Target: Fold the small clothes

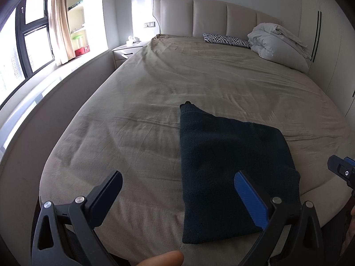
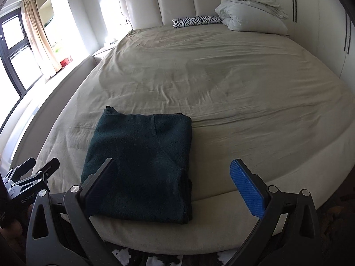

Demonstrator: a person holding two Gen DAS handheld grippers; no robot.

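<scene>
- Nearest to us, the left gripper [image 1: 177, 190] stands wide apart with nothing between its fingers; its blue pad [image 1: 250, 201] hangs over the near left part of the garment, without pressing on it as far as we can tell.
- A fingertip [image 1: 164, 259] of the person shows at the bottom edge of the left wrist view.
- The right gripper [image 2: 175, 181] is also spread wide and holds nothing; its dark finger [image 2: 99, 186] overlaps the garment's near left corner in its own view, while its blue pad [image 2: 247, 188] sits over bare sheet to the right.
- We see a patterned rug [image 2: 159, 259] on the floor just below the foot of the bed.
- The dark green sweater [image 2: 142, 153] lies folded into a rough rectangle, flat at the foot of the bed [image 2: 221, 77], its near edge just beside the mattress rim.
- One cuff or corner [image 2: 109, 109] sticks out at the far left of the fold.
- Left, right and beyond the sweater we have wide open beige sheet, wrinkled but bare.
- Far back, a zebra-print pillow [image 2: 196, 21] lies against the padded headboard [image 2: 177, 2], with a bundled white duvet [image 2: 250, 15] just beside it on the right.
- A nightstand [image 1: 126, 52] stands at the bed's far left corner, near the window [image 1: 31, 33] and curtain [image 1: 58, 22].
- White wardrobe doors [image 2: 321, 26] close off the right side.
</scene>
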